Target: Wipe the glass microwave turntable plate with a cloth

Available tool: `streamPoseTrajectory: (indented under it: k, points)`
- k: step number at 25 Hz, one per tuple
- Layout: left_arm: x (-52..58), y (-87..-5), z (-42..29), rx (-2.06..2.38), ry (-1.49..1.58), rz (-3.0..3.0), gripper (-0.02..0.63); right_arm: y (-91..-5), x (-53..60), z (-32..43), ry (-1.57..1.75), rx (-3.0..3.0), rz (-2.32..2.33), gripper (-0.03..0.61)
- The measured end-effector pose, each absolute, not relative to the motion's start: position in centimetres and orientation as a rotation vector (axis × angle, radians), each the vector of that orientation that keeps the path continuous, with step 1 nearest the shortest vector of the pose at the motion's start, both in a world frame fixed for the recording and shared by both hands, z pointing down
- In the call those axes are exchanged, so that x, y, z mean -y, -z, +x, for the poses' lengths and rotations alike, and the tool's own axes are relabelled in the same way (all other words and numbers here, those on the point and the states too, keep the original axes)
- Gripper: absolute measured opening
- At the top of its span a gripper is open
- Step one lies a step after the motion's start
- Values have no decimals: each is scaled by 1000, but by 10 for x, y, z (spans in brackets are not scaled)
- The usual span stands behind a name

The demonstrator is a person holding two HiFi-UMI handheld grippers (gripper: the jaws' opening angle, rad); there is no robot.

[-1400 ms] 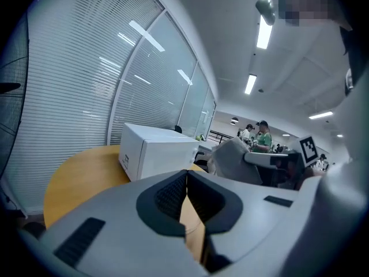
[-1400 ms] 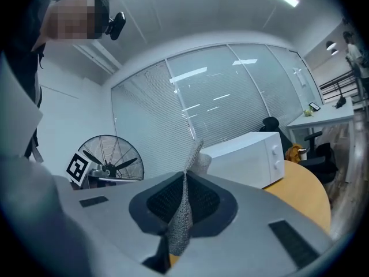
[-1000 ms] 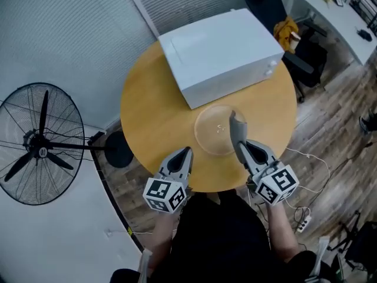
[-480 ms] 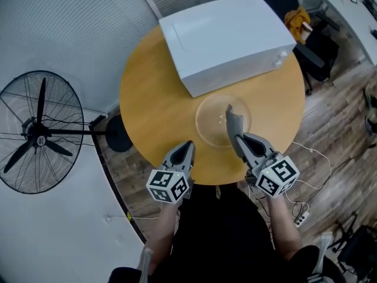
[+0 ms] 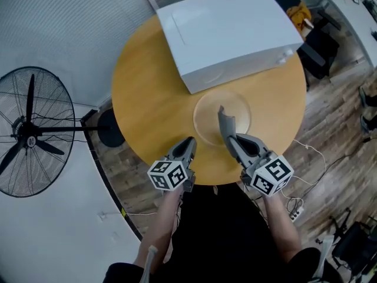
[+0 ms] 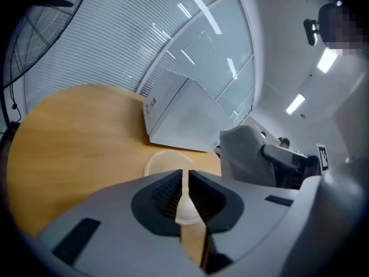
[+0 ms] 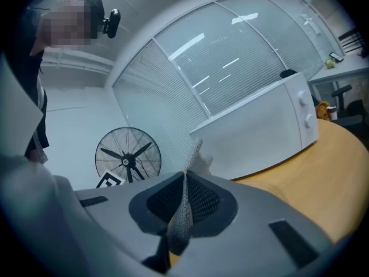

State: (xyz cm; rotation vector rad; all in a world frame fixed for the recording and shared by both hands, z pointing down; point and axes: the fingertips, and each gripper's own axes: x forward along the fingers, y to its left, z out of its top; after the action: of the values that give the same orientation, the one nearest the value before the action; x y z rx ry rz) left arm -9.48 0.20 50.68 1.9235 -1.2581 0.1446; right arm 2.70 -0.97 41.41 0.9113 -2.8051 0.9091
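Observation:
The clear glass turntable plate (image 5: 206, 118) lies flat on the round wooden table (image 5: 147, 99), just in front of the white microwave (image 5: 230, 28). My right gripper (image 5: 227, 137) is shut on a grey cloth (image 5: 224, 121), which stands up from its jaws over the plate's middle; the mesh cloth (image 7: 183, 215) fills the slit in the right gripper view. My left gripper (image 5: 189, 141) hovers over the table's near edge, left of the plate. Its jaws have just been opening by a hair and stand nearly together with nothing in the thin slit. The plate (image 6: 166, 159) shows beyond the left gripper (image 6: 184, 176).
A black standing fan (image 5: 29, 134) is on the floor to the left of the table. A power strip with a cable (image 5: 291, 214) lies on the wood floor at the right. A dark chair with something yellow (image 5: 300, 13) stands behind the microwave, and the person's torso is at the table's near edge.
Both grippers have sunk toward the table, the left one more. The cloth stays in the right gripper, its upper end now over the plate's middle.

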Motion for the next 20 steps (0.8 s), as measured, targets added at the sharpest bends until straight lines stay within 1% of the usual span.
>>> streamPoseTrajectory:
  k: [3, 9, 16, 20]
  points:
    - [1, -533, -96, 1232, -151, 1877, 36, -430, 9, 20, -887, 2763, 880, 21]
    - [8, -577, -93, 1182, -174, 1794, 70, -465, 10, 10, -888, 2673, 840, 21]
    - [11, -617, -98, 1150, -107, 1636, 117, -491, 8, -1, -927, 2623, 808, 21]
    - [13, -628, -96, 1114, -56, 1588, 117, -500, 8, -5, -951, 2609, 793, 21]
